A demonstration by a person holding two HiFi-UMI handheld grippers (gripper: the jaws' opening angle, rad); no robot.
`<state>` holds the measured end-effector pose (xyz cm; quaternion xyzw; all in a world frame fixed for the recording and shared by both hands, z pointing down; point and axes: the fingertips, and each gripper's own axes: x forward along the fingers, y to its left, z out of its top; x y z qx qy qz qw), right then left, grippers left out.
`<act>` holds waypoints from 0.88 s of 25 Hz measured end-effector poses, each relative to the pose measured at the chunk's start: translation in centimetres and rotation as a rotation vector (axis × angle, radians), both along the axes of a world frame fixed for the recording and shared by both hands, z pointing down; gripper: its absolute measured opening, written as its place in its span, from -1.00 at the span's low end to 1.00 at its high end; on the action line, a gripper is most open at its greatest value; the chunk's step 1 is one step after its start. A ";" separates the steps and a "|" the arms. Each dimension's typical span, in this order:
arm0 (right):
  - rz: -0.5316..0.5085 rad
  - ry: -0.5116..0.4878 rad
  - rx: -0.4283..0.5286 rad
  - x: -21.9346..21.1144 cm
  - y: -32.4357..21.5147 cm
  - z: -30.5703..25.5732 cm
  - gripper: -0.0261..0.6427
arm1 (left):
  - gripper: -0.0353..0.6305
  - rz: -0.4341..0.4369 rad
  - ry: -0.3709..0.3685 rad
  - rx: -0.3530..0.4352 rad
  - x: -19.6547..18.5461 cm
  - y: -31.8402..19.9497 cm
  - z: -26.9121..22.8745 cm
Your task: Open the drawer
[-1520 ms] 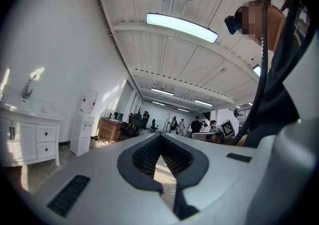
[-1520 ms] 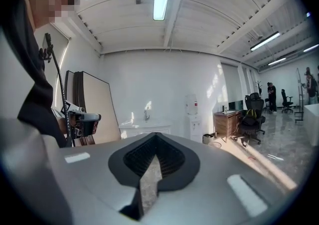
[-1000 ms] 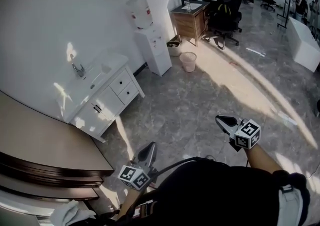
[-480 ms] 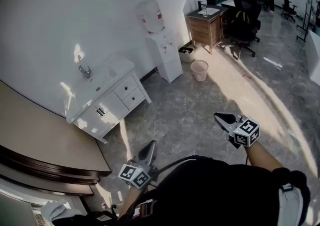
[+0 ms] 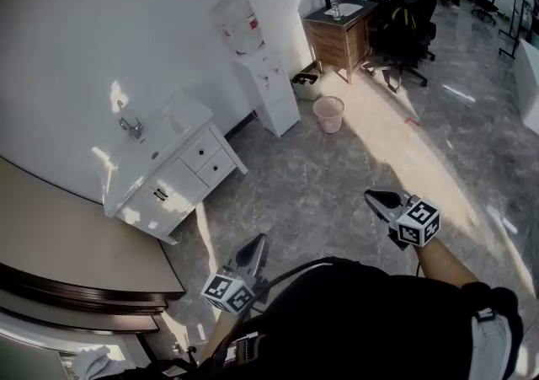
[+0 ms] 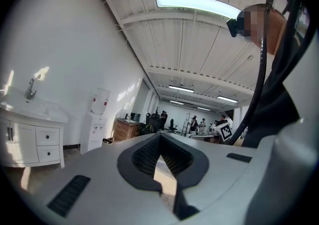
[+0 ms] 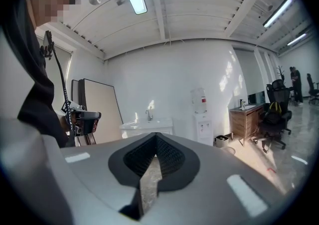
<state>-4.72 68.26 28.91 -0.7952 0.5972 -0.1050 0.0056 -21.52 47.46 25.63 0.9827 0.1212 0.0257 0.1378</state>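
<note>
- While you hold both tools low in front of your body, the left hand-held gripper [image 5: 255,243] is clenched: its ribbed black pads meet at the tip with nothing between them.
- Your right hand-held gripper [image 5: 375,199] is clenched and empty too, and sits well apart from the left one.
- Each gripper has a smooth grey shell and carries a cube with square black-and-white markers.
- A stretch of grey marbled floor [image 5: 337,176] lies between both grippers and the white vanity cabinet [image 5: 147,201], which stands against the wall [image 5: 101,24] ahead on your left.
- On the cabinet's right half, the upper drawer [image 5: 202,149] sits over the lower drawer [image 5: 217,168]. Both fronts look flush and each has a small knob.
- A metal faucet [image 5: 129,125] rises over the cabinet's white basin top.
- Nearer on your left, a curved brown counter [image 5: 76,243] with a dark rim juts toward the cabinet's near end.
- Beyond the cabinet stands a white water dispenser [image 5: 268,92] with a bottle on top, then a round pale bin [image 5: 328,113], a wooden counter [image 5: 337,29] and black office chairs [image 5: 404,16].
- Sunlight falls in a wide band across the glossy floor, and the room is broad with plain white walls.
</note>
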 end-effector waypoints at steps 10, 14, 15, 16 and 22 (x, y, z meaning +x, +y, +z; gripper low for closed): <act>0.109 0.026 -0.030 4.6 -2.2 -0.6 -0.93 | -0.89 0.128 0.026 -0.016 7.2 -3.9 0.4; 0.180 0.030 -0.032 6.1 -4.4 -1.5 -0.93 | -0.89 0.179 0.058 -0.015 9.7 -7.4 -1.0; 0.191 0.035 -0.031 6.3 -5.4 -1.9 -0.93 | -0.89 0.186 0.064 -0.009 10.2 -8.6 -1.4; 0.198 0.042 -0.029 6.6 -6.6 -2.2 -0.93 | -0.89 0.191 0.068 -0.007 10.6 -10.0 -1.6; 0.187 0.068 -0.031 8.0 -15.4 -4.2 -0.93 | -0.89 0.189 0.082 -0.021 12.6 -18.7 -2.5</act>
